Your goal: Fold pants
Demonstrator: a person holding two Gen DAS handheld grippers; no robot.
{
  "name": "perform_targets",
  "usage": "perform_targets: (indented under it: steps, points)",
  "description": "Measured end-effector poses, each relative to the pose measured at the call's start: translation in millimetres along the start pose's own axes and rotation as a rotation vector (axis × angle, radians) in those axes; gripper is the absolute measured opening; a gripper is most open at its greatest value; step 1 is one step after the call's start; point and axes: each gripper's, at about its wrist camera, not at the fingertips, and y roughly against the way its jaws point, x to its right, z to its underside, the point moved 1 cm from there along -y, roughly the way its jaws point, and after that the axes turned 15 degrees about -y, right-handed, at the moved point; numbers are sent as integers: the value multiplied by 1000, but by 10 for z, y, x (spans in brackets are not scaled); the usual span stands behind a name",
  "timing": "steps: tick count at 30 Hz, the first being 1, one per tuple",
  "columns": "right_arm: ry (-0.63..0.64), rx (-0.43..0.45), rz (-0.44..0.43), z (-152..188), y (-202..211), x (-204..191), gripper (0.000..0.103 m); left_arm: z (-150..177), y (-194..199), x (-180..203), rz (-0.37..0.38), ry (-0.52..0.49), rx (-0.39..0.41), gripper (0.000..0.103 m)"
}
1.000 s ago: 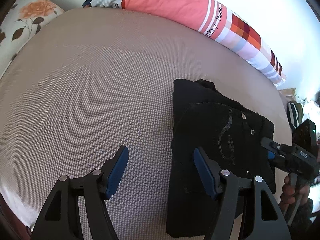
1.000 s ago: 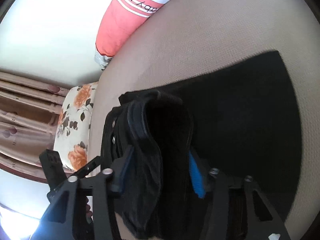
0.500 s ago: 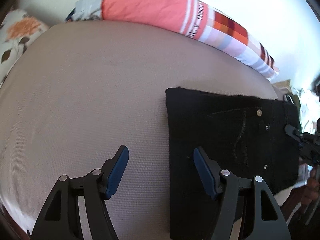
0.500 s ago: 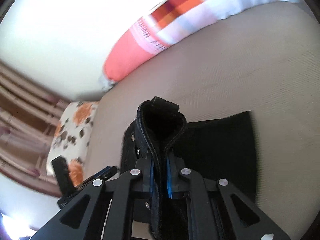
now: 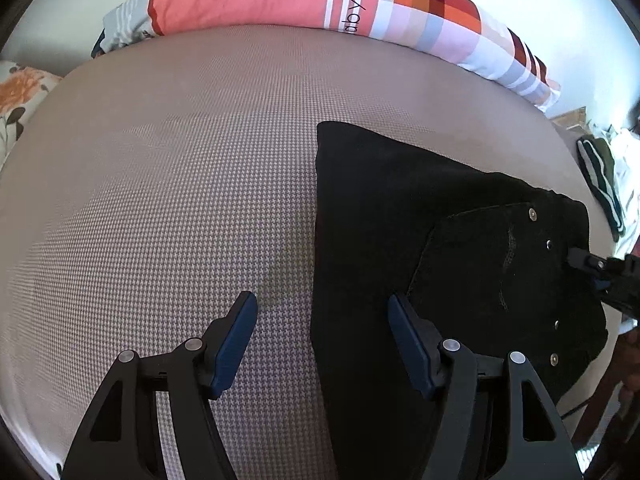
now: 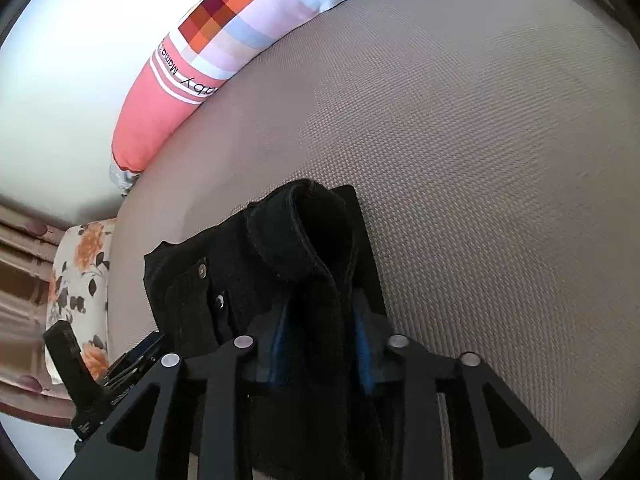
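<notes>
Black pants lie folded on the beige patterned bed, with the rear pocket and rivets facing up. My left gripper is open and empty, straddling the left edge of the pants. My right gripper is shut on the waistband fold of the pants, which bulges up between its blue pads. It shows in the left wrist view at the far right, at the waist edge of the pants.
A long striped coral and checked bolster lies along the far side of the bed by the white wall. A floral pillow sits at the bed's end. Clothes lie off the bed at the right.
The right gripper's jaws stand a little wider around the waistband than half a second ago. The waist end has come down onto the pants. The left gripper stayed open and shifted slightly.
</notes>
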Motion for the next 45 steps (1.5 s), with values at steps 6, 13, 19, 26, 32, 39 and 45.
perform_targets:
  steps: [6, 13, 19, 26, 32, 39, 45]
  points:
    - [-7, -13, 39, 257, 287, 50, 29, 133, 86, 49, 33, 7, -24, 68]
    - [36, -29, 51, 512, 425, 84, 20, 304, 183, 224, 54, -32, -18, 68]
    - [87, 19, 110, 647, 483, 54, 9, 386, 196, 312, 67, -47, -25, 68]
    - [65, 14, 128, 753, 470, 199, 9, 432, 216, 395, 53, -84, -30, 68]
    - [50, 7, 130, 724, 389, 288, 9, 411, 195, 457, 28, -98, -26, 68]
    - [35, 9, 113, 708, 413, 302, 16, 404, 185, 474, 18, -96, -22, 70]
    - [60, 29, 147, 723, 422, 232, 18, 422, 187, 484, 8, -92, -23, 72]
